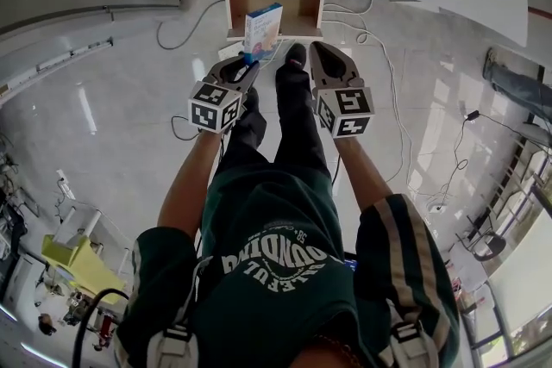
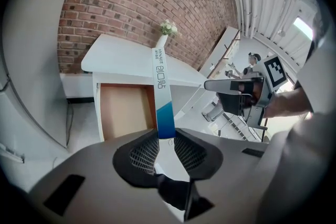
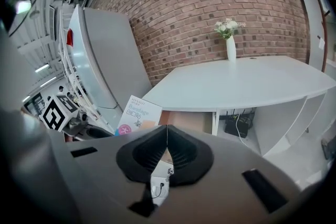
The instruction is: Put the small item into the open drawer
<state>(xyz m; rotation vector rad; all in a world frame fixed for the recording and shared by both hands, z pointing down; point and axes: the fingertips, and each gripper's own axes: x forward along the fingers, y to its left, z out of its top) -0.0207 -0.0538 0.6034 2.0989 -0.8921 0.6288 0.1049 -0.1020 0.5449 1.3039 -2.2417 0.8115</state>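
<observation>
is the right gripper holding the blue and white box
No, the box is clamped in the fingers of the left gripper, while the right gripper is shut on nothing.

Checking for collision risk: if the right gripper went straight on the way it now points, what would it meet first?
Most likely the open drawer, seen just beyond the shut, empty right gripper, under the white table. Depth is unclear; it might catch the table's front edge instead.

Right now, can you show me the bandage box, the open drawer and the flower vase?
bandage box (image 1: 262, 32): head view, its front face.
open drawer (image 1: 298, 6): head view, bare wooden inside.
flower vase (image 3: 231, 49): right gripper view, white body.
</observation>
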